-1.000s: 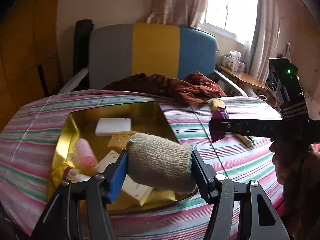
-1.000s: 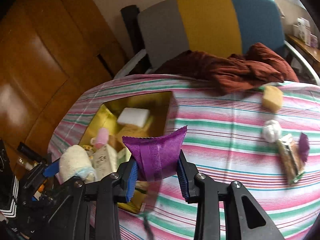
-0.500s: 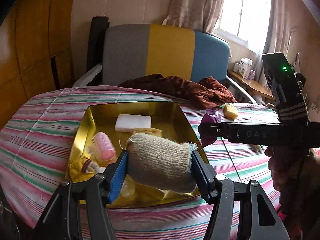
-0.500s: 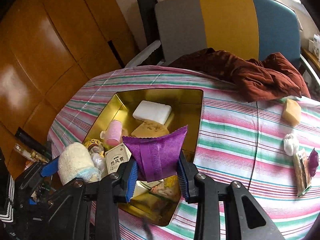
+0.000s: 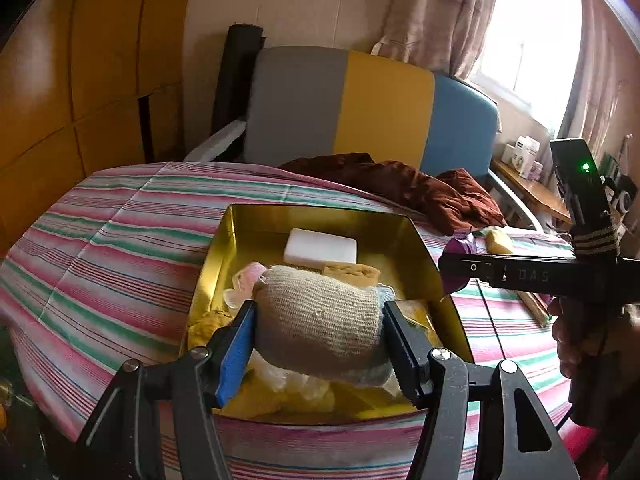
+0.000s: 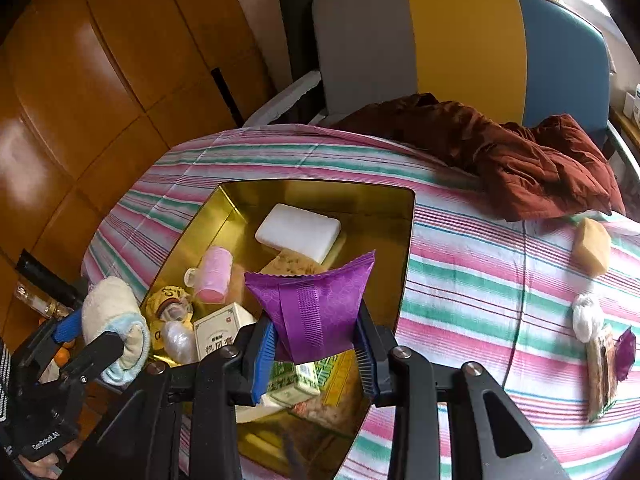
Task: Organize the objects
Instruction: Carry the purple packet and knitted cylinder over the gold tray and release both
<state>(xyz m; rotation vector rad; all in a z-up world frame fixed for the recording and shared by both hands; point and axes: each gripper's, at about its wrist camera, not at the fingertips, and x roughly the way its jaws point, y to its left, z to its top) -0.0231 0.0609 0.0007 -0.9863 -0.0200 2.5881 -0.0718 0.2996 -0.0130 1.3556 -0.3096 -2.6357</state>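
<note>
A striped pink, green and white tablecloth (image 6: 472, 280) covers the table, with a chair backed in grey, yellow and blue (image 6: 460, 40) behind it, wooden panelling to the left and a curtained window (image 5: 520, 40) to the right. A crumpled rust-brown cloth (image 6: 520, 160) lies along the table's far edge. A gold tin tray (image 6: 312, 192) sits on the left part of the cloth and is crowded: a white block (image 6: 298, 232) near its far wall, a tan sponge piece (image 6: 292, 266) just beside it, a pink roller (image 6: 214, 276), a small yellow figure (image 6: 170, 300), a white box with Chinese characters (image 6: 224, 330) too small to read, and a green carton (image 6: 296, 380) at the near end. The left gripper (image 5: 318, 328) is clamped on a rolled beige sock (image 5: 320, 316), held above the tray's near half. The right gripper (image 6: 314, 344) is closed on a purple sachet (image 6: 312, 308), also above the tray near its right wall. The two tools hang close together, the right one crossing the left wrist view just right of the tray; its side shows the letters "DAS" and a green light. The cloth right of the tray is mostly bare up to a tan sponge (image 6: 592, 246), a white wad (image 6: 586, 316), a long brown packet (image 6: 600, 372) and a second purple sachet (image 6: 626, 352) near the right edge.
</note>
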